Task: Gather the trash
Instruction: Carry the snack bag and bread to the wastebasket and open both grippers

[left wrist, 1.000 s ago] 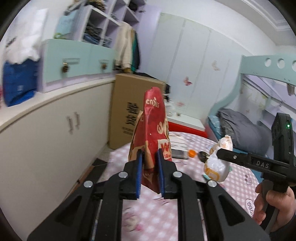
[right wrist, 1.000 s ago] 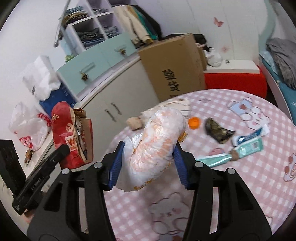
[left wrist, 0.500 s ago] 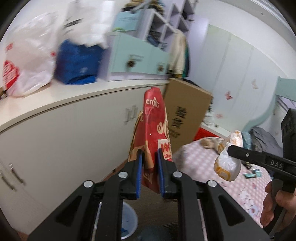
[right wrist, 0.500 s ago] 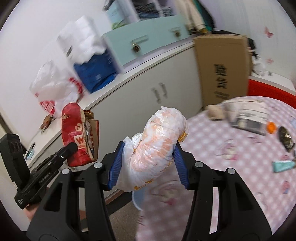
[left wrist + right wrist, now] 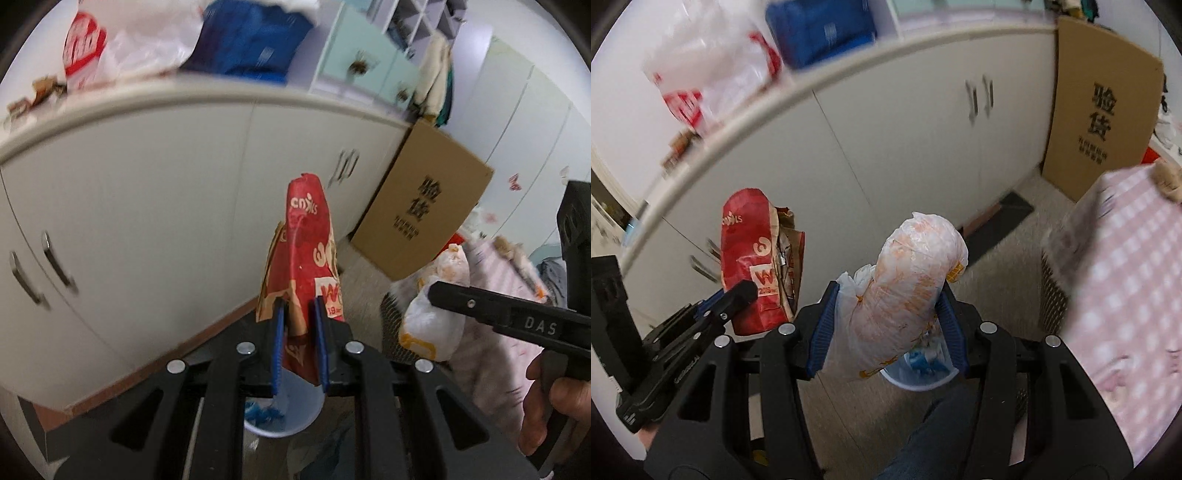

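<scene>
Above a pale blue bin (image 5: 916, 373) on the floor, both grippers tilt steeply downward. Left gripper (image 5: 299, 343) has its fingers narrowly clamped on a red paper bag (image 5: 308, 251); right gripper (image 5: 888, 328) squeezes a white plastic bundle (image 5: 905, 295) between half-spread fingers.

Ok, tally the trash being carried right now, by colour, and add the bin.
Red crumpled paper snack bag, in the left gripper: 1
White-and-orange plastic bag, in the right gripper: 1
Pale blue round bin on the floor: 1
Total: 3
</scene>
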A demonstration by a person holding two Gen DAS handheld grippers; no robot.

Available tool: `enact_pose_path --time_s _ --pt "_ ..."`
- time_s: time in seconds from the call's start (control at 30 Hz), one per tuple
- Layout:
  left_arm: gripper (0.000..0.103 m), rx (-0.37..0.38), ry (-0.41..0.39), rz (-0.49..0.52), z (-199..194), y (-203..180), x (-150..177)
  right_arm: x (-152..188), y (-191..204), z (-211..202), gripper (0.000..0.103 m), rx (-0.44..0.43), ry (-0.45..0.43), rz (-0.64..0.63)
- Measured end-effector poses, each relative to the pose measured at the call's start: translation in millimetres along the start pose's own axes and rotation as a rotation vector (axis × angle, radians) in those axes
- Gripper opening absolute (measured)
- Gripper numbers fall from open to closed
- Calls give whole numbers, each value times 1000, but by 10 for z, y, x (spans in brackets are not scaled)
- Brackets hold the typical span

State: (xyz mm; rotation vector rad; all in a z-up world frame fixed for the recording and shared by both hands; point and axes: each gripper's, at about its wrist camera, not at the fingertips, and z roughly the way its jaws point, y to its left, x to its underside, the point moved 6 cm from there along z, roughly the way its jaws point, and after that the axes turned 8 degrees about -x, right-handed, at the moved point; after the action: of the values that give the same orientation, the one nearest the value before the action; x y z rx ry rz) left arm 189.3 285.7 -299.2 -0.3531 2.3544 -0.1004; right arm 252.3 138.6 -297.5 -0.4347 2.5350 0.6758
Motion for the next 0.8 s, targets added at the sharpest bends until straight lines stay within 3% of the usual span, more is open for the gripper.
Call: enact_pose_path --time_s 0.37,0.47,0.57,0.6,0.67,0.8 --pt "15 10 220 -3 932 146 504 347 -337 1025 53 91 226 69" --pt "16 26 277 9 1154 111 597 403 -439 1195 59 112 258 99" --pt "20 32 333 20 1332 93 683 487 -554 1286 76 115 292 145" --pt "26 23 367 34 1425 92 722 497 -563 1319 83 122 297 153" --pt "72 16 395 35 1499 115 787 514 -597 1306 90 133 293 162" --pt "80 -42 395 -4 1537 215 763 476 -614 1239 96 148 269 158"
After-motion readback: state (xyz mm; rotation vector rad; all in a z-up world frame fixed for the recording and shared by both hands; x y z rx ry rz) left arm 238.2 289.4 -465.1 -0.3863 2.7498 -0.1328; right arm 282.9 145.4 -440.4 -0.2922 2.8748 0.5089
